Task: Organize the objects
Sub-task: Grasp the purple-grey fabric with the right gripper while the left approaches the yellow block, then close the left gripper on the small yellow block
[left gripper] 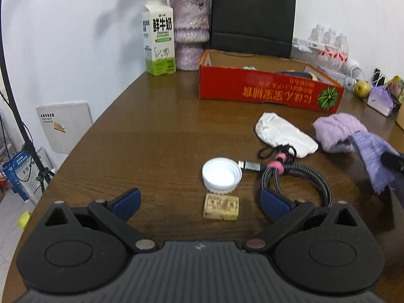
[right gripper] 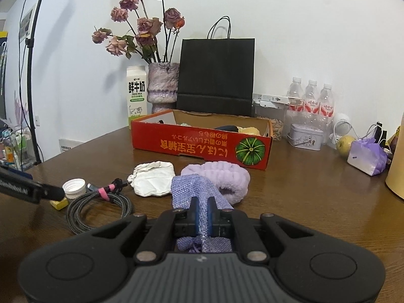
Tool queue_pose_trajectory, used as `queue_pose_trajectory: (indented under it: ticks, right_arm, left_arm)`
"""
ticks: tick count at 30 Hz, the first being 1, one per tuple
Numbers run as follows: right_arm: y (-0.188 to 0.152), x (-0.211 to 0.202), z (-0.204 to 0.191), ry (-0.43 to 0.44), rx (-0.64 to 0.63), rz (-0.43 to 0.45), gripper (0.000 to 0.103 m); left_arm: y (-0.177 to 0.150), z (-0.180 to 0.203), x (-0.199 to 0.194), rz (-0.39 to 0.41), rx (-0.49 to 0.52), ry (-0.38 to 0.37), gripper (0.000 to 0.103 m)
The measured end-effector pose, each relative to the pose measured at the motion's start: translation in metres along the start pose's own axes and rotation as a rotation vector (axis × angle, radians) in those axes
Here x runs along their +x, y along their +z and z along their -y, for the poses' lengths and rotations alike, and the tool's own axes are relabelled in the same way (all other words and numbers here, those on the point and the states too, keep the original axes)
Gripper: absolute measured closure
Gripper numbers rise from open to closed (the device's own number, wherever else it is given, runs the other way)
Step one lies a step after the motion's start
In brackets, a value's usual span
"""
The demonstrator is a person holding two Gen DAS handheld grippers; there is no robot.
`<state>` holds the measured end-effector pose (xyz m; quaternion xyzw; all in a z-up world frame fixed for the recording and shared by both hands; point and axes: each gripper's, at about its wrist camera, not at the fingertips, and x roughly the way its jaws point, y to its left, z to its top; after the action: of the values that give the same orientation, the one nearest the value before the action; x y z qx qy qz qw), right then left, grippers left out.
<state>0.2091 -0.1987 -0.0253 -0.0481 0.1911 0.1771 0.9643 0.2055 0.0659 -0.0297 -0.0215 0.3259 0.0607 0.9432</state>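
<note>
**A:** What have I got on the left?

**B:** Your left hand-held gripper (left gripper: 199, 202) stands wide and empty over the tabletop (left gripper: 151, 139), with the small yellow block (left gripper: 221, 206) between its fingers and the white cap (left gripper: 221, 175) just beyond.

**A:** I'd come straight down on the block, clear of the cap and the braided cable (left gripper: 298, 176). And the right?

**B:** The right hand-held gripper (right gripper: 202, 217) is clamped on the purple mesh pouch (right gripper: 194, 189), beside the lilac headband (right gripper: 222, 176). I'd lift it clear before swinging to the red box (right gripper: 202, 144).
</note>
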Motion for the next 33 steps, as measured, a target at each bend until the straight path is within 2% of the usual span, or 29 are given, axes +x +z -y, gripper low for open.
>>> queue_pose_trajectory:
  ticks: [3,6,11,13,14,15,23,33]
  right_arm:
    - [0.0,-0.001,0.0,0.003,-0.003,0.005,0.098]
    - [-0.001,-0.002,0.0,0.009,-0.004,0.004,0.098]
    - [-0.001,-0.003,0.0,0.016,-0.009,0.005,0.098]
    - [-0.001,-0.004,-0.001,0.017,-0.012,0.007,0.098]
    - [-0.001,-0.004,-0.001,0.018,-0.012,0.007,0.098]
    - [-0.001,-0.005,-0.001,0.019,-0.012,0.009,0.098]
    - [-0.002,-0.008,0.0,0.023,-0.015,0.019,0.098]
    - [-0.002,-0.016,0.001,0.013,-0.012,0.05,0.098]
  left_arm:
    - [-0.003,0.005,0.001,0.0,0.008,0.008,0.001]
    - [-0.005,0.009,0.001,0.012,0.025,0.013,0.009]
    - [-0.008,0.014,0.007,0.0,0.035,0.005,0.036]
    - [-0.009,0.015,0.007,0.008,0.031,-0.003,0.06]
    - [-0.01,0.015,0.006,0.013,0.03,-0.01,0.069]
    - [-0.01,0.015,0.005,0.019,0.029,-0.014,0.072]
    - [-0.011,0.013,-0.005,0.055,0.003,-0.001,0.072]
    - [-0.014,0.024,-0.023,0.092,0.008,-0.035,0.072]
